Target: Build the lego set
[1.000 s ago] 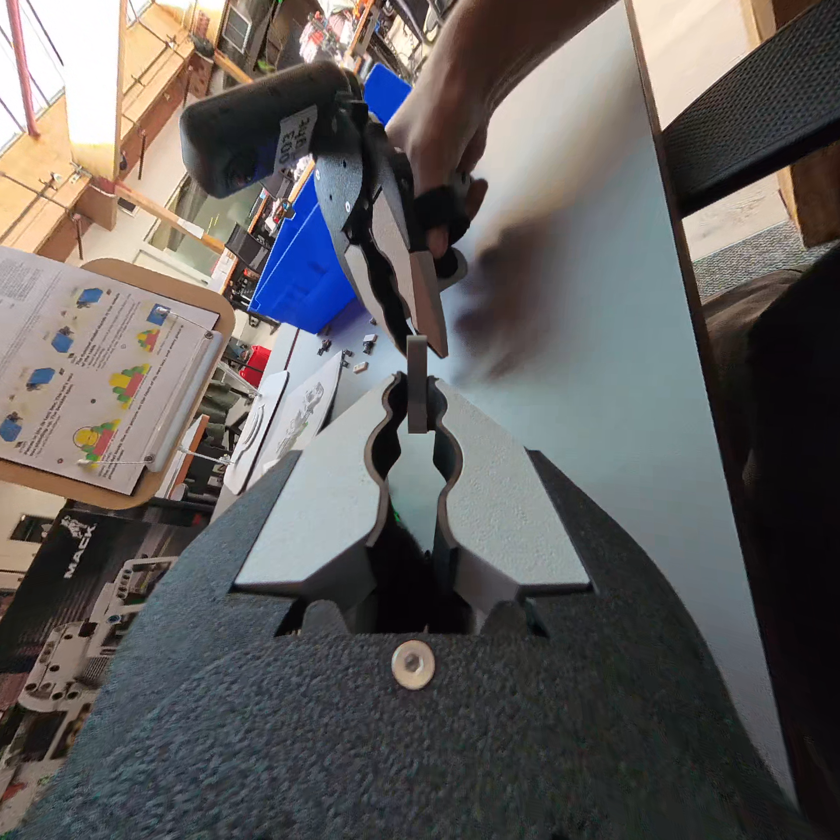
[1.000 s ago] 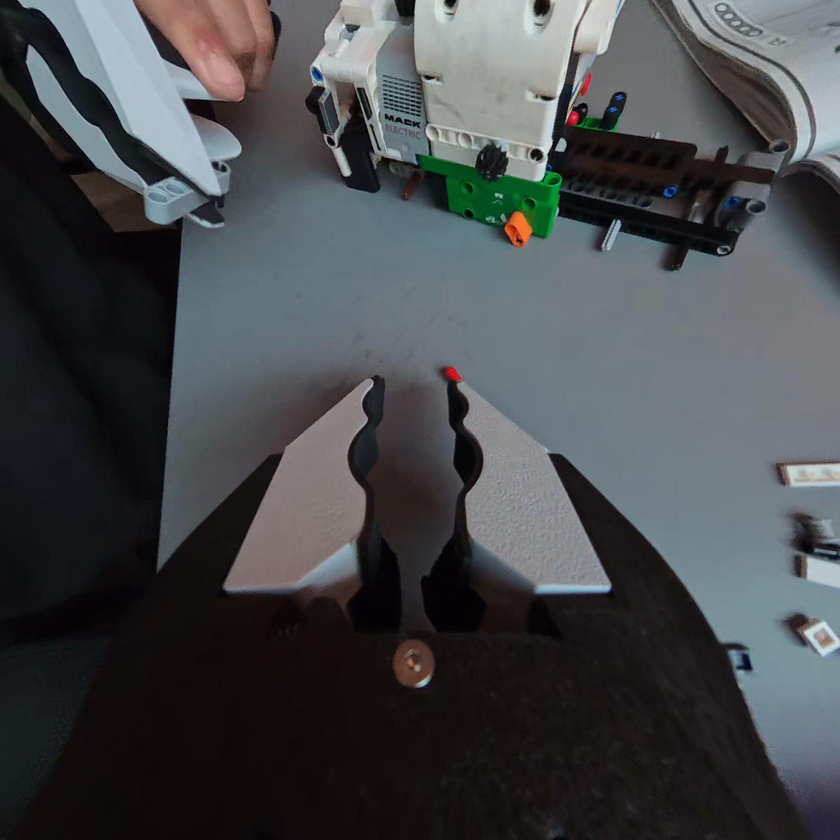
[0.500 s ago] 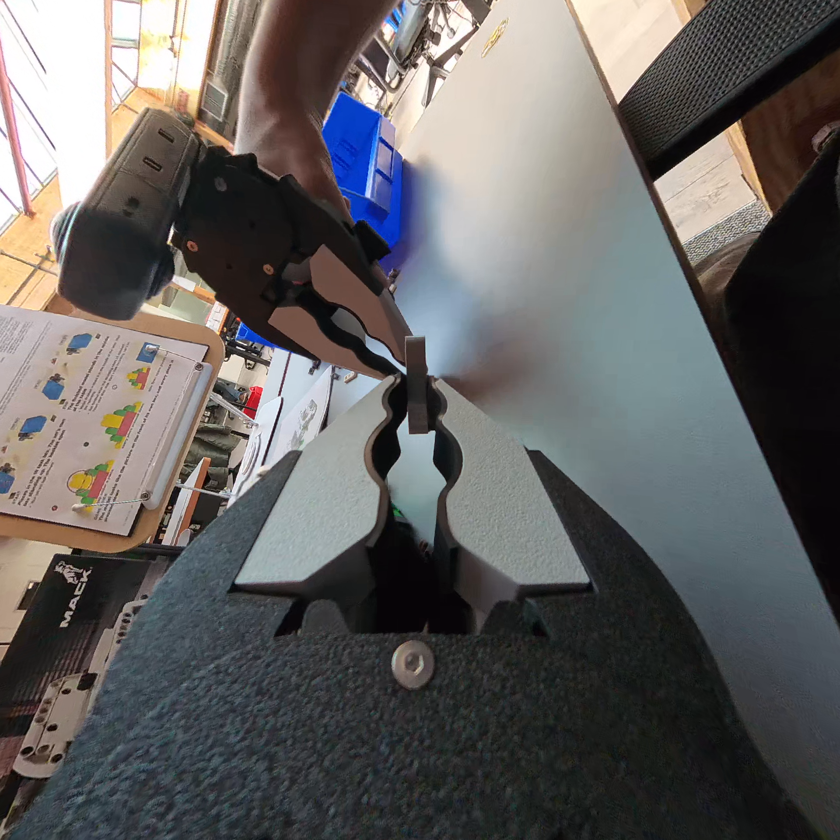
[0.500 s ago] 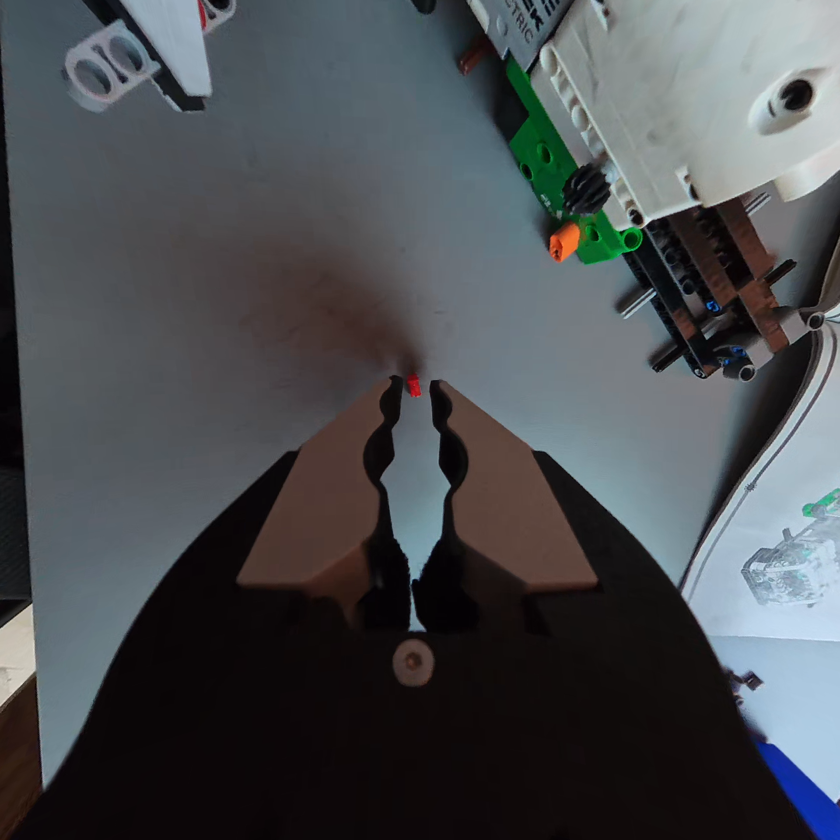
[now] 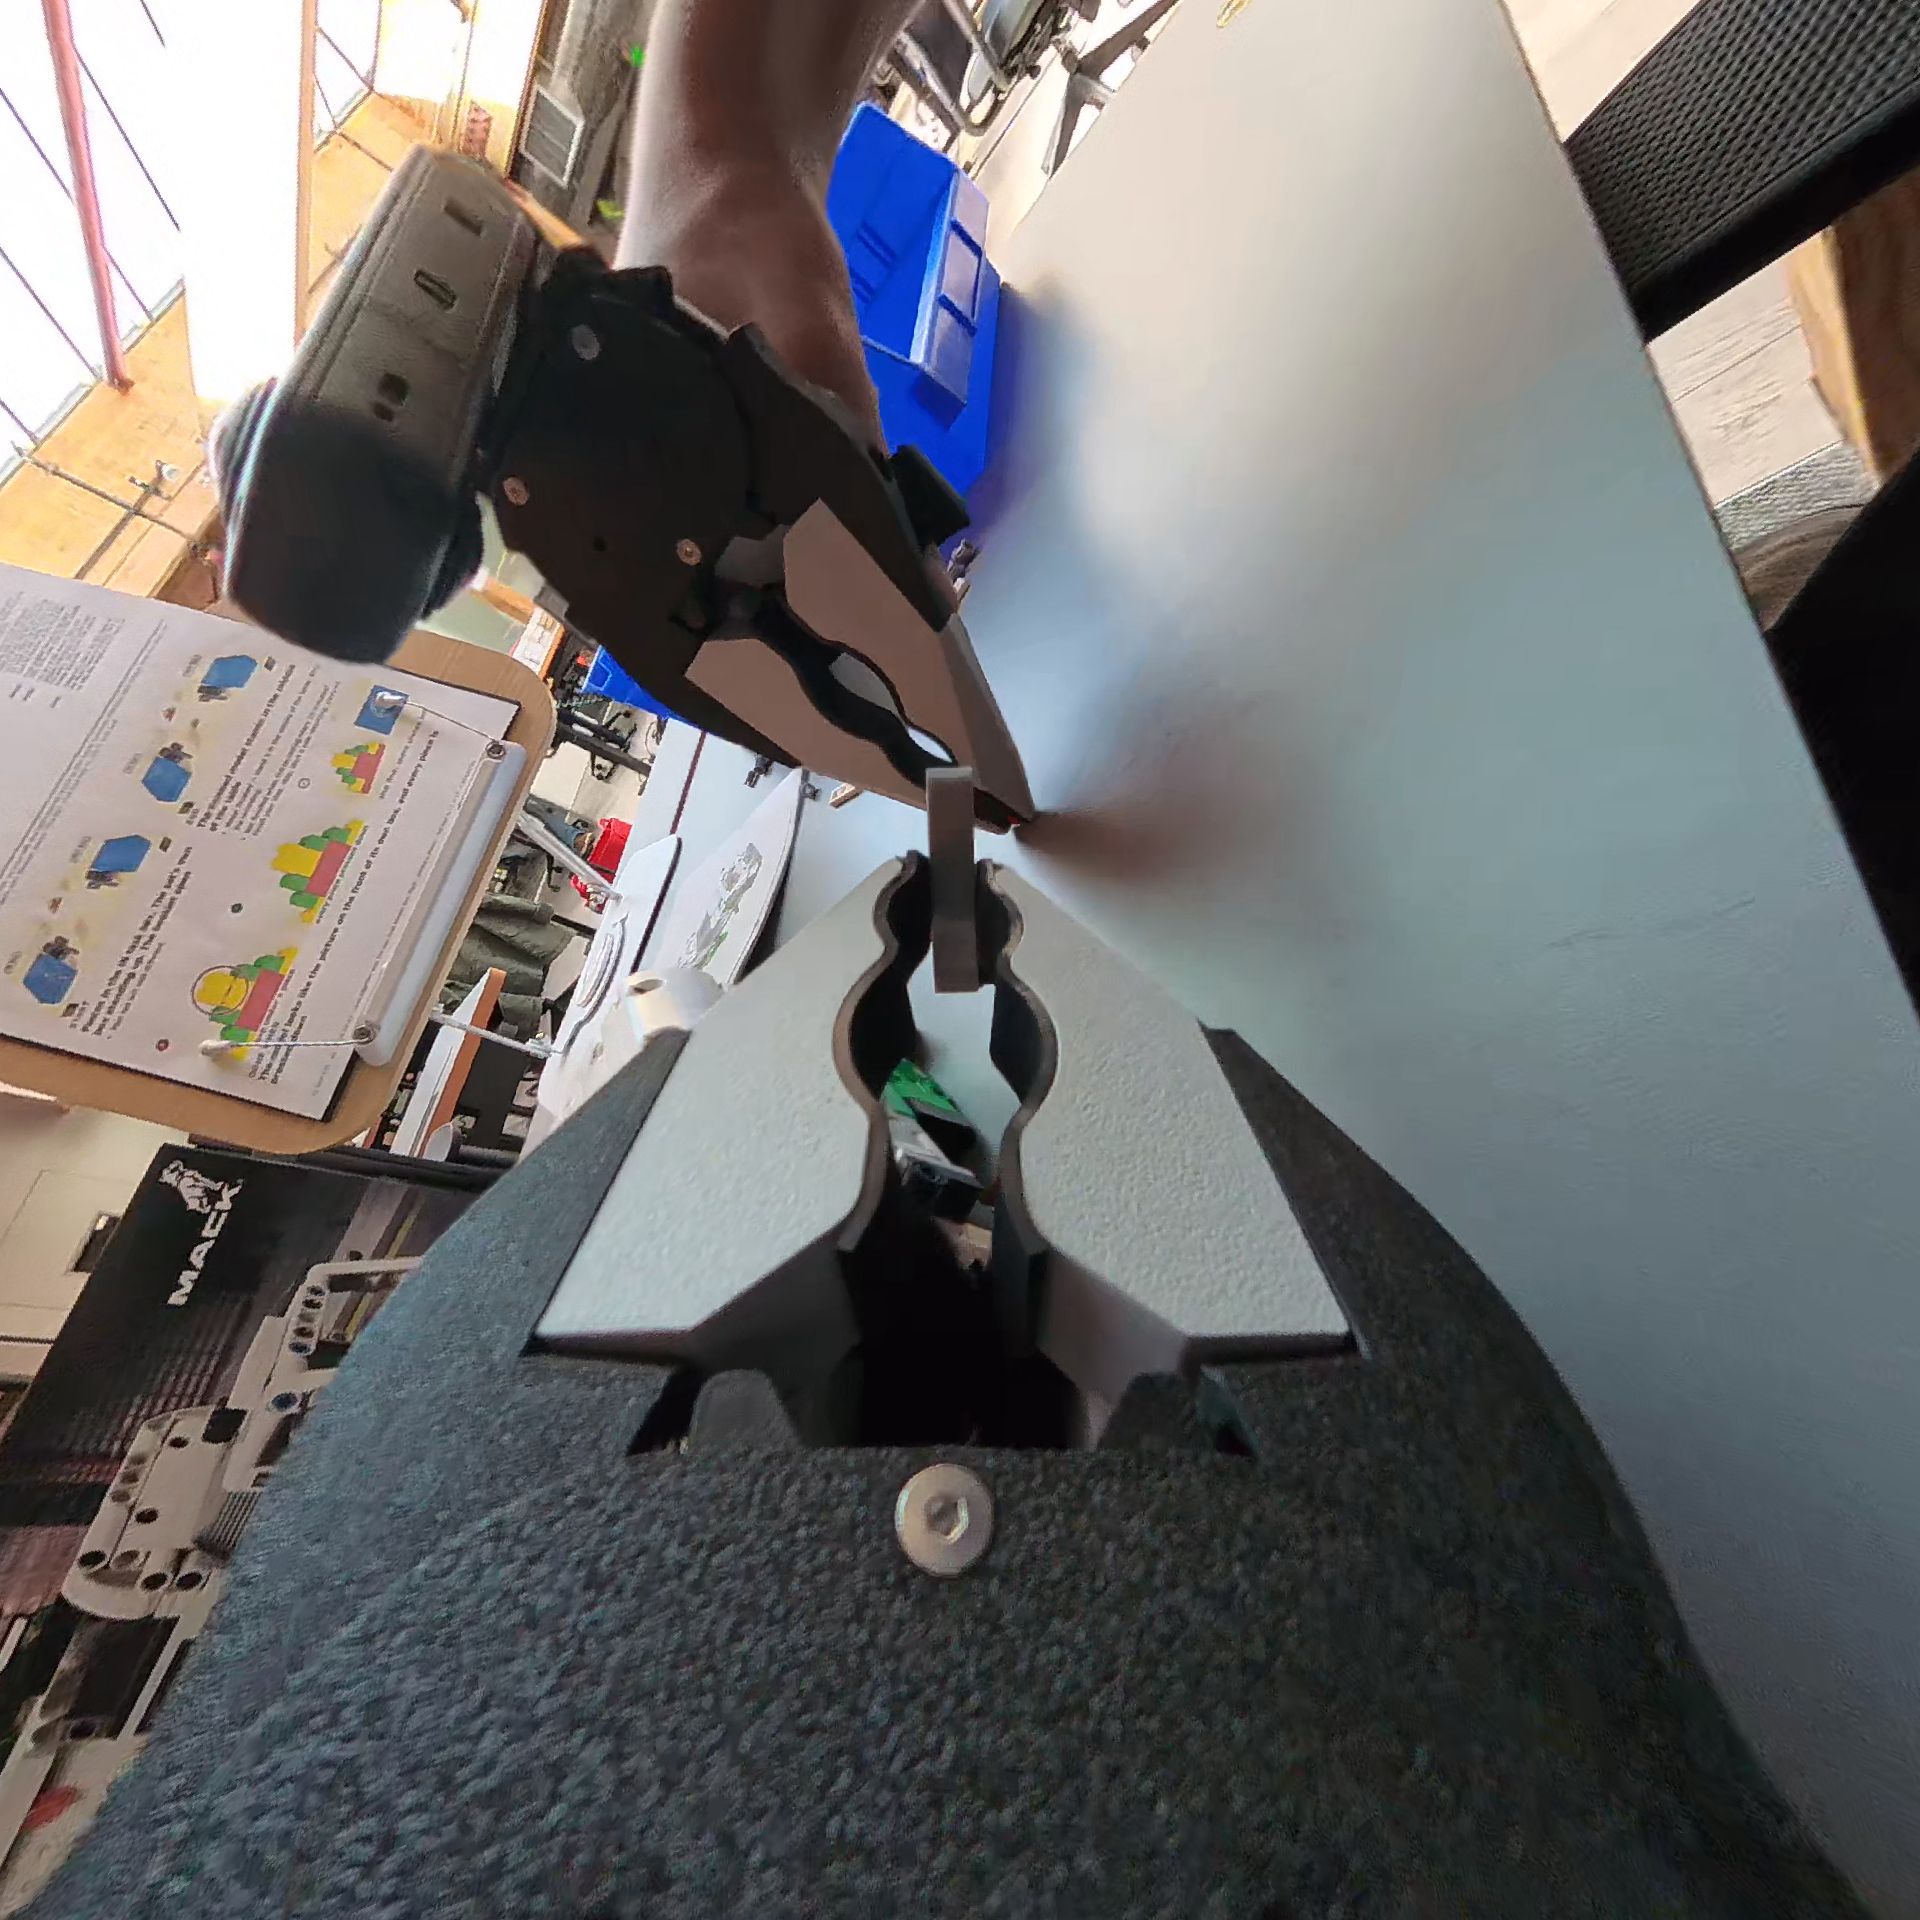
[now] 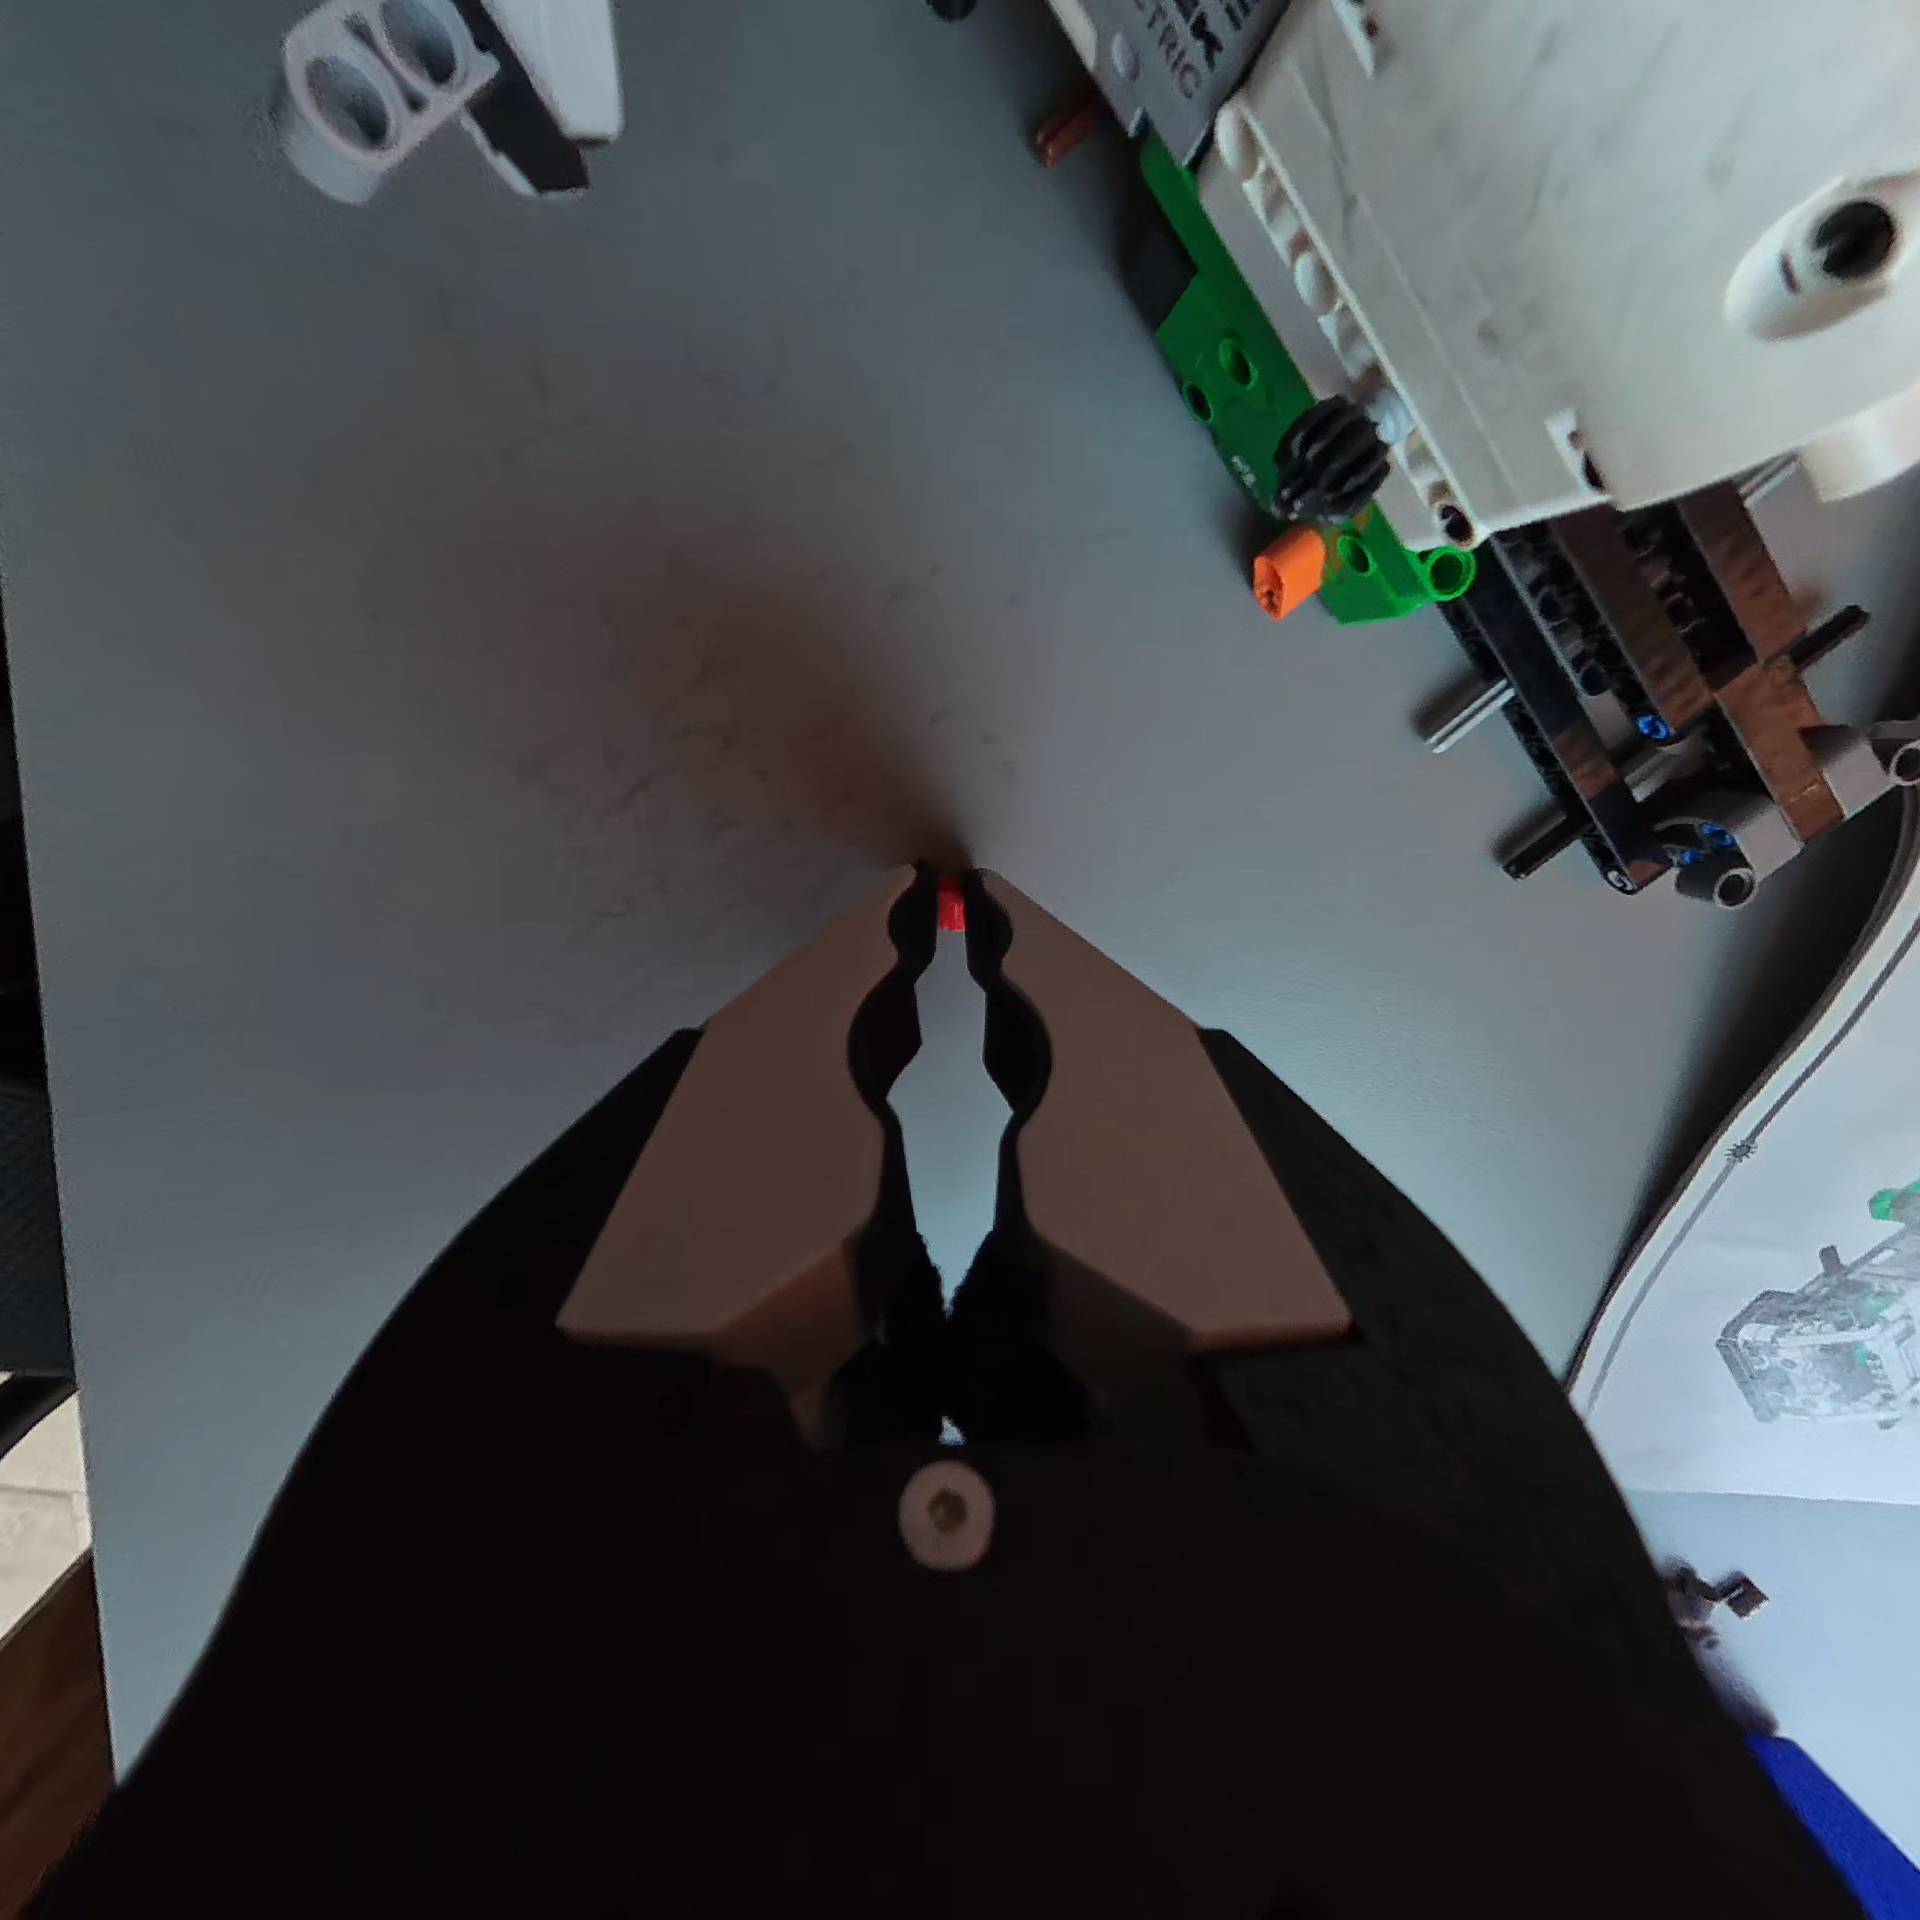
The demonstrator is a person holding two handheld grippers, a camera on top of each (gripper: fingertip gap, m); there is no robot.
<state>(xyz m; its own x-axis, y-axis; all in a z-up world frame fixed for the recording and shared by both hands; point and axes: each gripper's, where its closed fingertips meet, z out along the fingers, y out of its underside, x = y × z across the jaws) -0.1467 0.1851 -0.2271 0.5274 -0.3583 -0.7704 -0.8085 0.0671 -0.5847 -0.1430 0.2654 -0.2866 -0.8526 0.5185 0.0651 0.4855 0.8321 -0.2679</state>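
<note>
My left gripper (image 5: 951, 878) is shut on a small grey lego beam (image 5: 953, 914) and holds it upright above the grey table (image 5: 1455, 727). That beam (image 6: 379, 94) also shows at the top left of the right wrist view. My right gripper (image 6: 948, 891) is tipped down onto the table with its jaws closed on a tiny red pin (image 6: 949, 914). It also shows in the left wrist view (image 5: 977, 805), held by a hand just beyond the grey beam. The white, green and black truck model (image 6: 1455, 260) stands at the upper right.
An open instruction booklet (image 6: 1818, 1299) lies at the right, and a blue bin (image 5: 914, 291) stands farther along the table. A clipboard with a picture sheet (image 5: 239, 852) and a black set box (image 5: 156, 1403) are at the left. A black chair (image 5: 1766, 135) stands past the table edge. The left gripper's tips are roughly 10 cm from the right gripper's.
My right gripper swung over, came down on the red pin and closed its jaws around it. My left gripper kept hold of the grey beam and stayed nearly still.
</note>
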